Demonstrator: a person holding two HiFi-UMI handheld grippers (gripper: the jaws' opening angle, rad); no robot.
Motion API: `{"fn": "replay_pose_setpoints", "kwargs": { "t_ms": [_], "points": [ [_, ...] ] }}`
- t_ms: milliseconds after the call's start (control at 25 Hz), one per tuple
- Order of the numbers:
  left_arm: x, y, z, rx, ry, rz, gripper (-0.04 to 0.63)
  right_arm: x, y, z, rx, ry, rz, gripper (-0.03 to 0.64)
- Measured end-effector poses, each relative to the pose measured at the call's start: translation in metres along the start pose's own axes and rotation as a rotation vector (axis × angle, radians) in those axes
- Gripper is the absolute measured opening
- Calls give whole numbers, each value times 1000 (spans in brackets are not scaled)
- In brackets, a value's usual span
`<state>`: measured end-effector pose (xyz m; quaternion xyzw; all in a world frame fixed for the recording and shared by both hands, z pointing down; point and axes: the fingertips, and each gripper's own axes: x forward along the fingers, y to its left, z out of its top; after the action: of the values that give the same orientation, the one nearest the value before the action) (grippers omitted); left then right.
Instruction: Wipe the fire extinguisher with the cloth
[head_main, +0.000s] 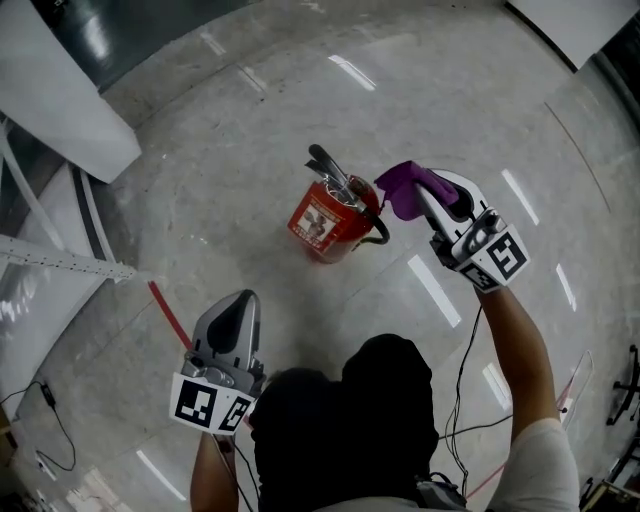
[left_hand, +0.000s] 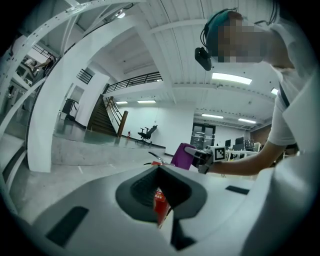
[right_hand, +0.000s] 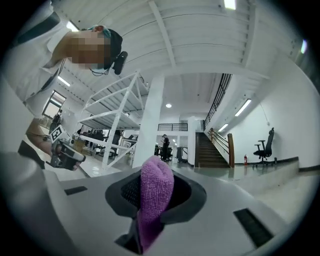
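- Fire extinguisher (head_main: 328, 222) stands on the floor (head_main: 230, 140), mid-scene.
- Cloth (head_main: 405, 187) clenched in right gripper (head_main: 425, 198) fingers, just right of its top.
- Left gripper (head_main: 238, 305) near; fingers closed, empty.
- Step, as judged: approach. Next: press cloth onto the red body.

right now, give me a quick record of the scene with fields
fire extinguisher: red, stands on the grey floor
cloth: purple, beside the extinguisher's top, contact unclear
right gripper: shut on the cloth
left gripper: shut, empty, held back from the extinguisher
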<state>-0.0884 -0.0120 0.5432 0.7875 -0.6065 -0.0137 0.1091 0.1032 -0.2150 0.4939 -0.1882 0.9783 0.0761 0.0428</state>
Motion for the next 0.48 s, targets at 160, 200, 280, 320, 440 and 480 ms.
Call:
{"fn": "replay_pose_setpoints", "kwargs": {
  "t_ms": [160, 200, 280, 320, 440, 480],
  "points": [
    [-9, 4, 5, 0, -5, 15, 3, 40, 2, 14, -77, 1, 56, 67],
    [-11, 5, 4, -3, -5, 20, 3, 51, 10, 11, -95, 18, 88, 67],
    [-15, 8, 3, -7, -1, 29, 3, 69, 30, -2, -132, 67, 168, 67],
    [-17, 9, 2, -9, 1, 32, 3, 75, 41, -9, -151, 96, 213, 67],
    [-19, 10, -2, -9, 7, 38, 3, 82, 73, -27, -183, 154, 334, 67],
    [-20, 10, -2, -6, 8, 38, 3, 80, 81, -31, -182, 164, 359, 67]
  ]
}}
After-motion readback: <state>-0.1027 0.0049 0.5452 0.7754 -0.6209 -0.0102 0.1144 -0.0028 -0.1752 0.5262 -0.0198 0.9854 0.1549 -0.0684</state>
